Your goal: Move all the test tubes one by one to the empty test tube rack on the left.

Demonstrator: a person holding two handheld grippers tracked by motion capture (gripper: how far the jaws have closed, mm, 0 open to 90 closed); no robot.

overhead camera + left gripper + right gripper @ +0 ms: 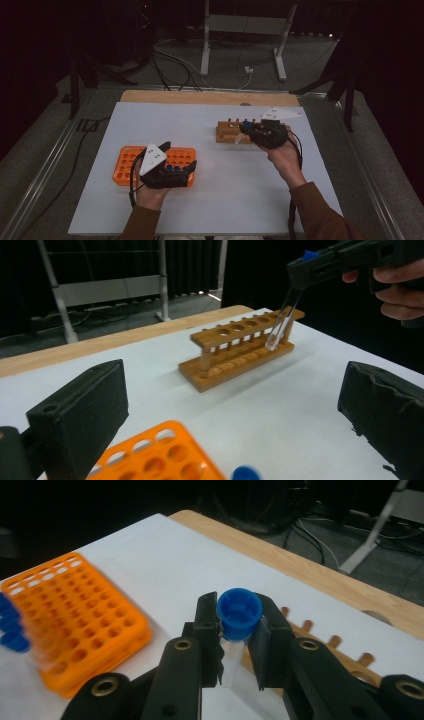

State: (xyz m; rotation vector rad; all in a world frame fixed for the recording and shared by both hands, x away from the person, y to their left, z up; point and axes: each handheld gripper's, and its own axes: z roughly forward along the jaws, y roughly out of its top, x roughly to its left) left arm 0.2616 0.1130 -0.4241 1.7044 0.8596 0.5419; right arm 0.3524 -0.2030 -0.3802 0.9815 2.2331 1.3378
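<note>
A clear test tube with a blue cap is pinched just below the cap by my right gripper, which is shut on it. In the high view that tube hangs tilted at the near side of the wooden rack, its tip low beside the rack. My left gripper hovers over the orange rack, open wide with nothing between its jaws. The left gripper view looks across the orange rack towards the tube held by the right gripper.
Several blue-capped tubes stand in the orange rack at its near right part. A white sheet covers the table, with a wooden strip at the far edge. Metal stand legs and cables lie beyond.
</note>
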